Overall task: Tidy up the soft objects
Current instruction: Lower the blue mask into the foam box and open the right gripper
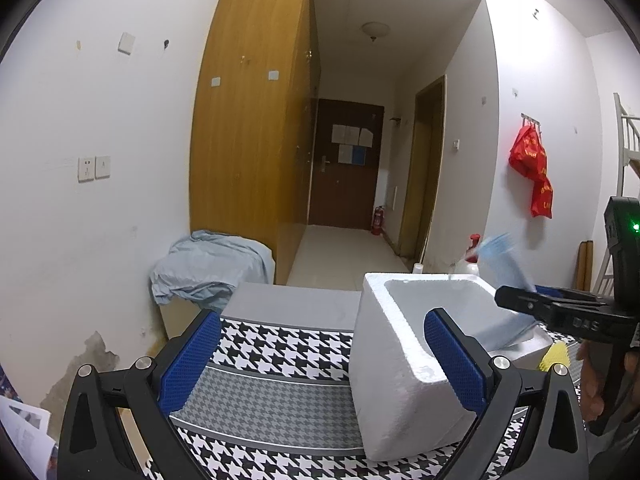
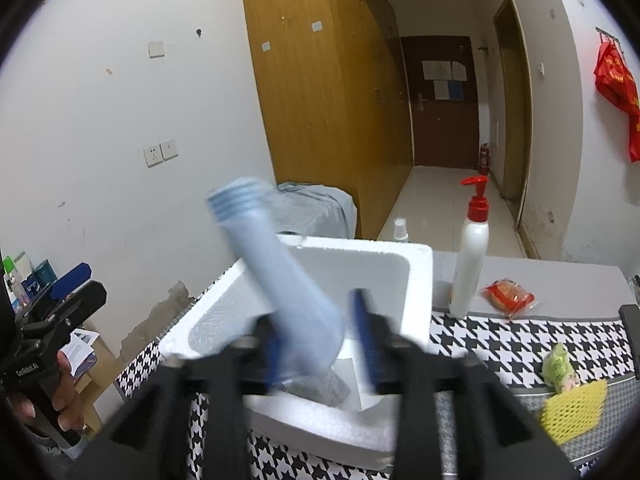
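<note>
White foam box (image 2: 420,280), light-blue cloth (image 2: 280,280), black-and-white houndstooth tablecloth (image 1: 280,344), yellow mesh (image 2: 572,412).

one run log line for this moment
right claw: open, blurred, blue soft item between pads | over: white foam box | left claw: open, empty | table: pump bottle

Readable text: partial white lettering "DAS" on the black right gripper (image 1: 520,300) body at 3 o'clock in the left wrist view; yellow characters on the red bag (image 1: 532,168) at 2 o'clock, illegible; door notices (image 1: 352,144) unreadable
</note>
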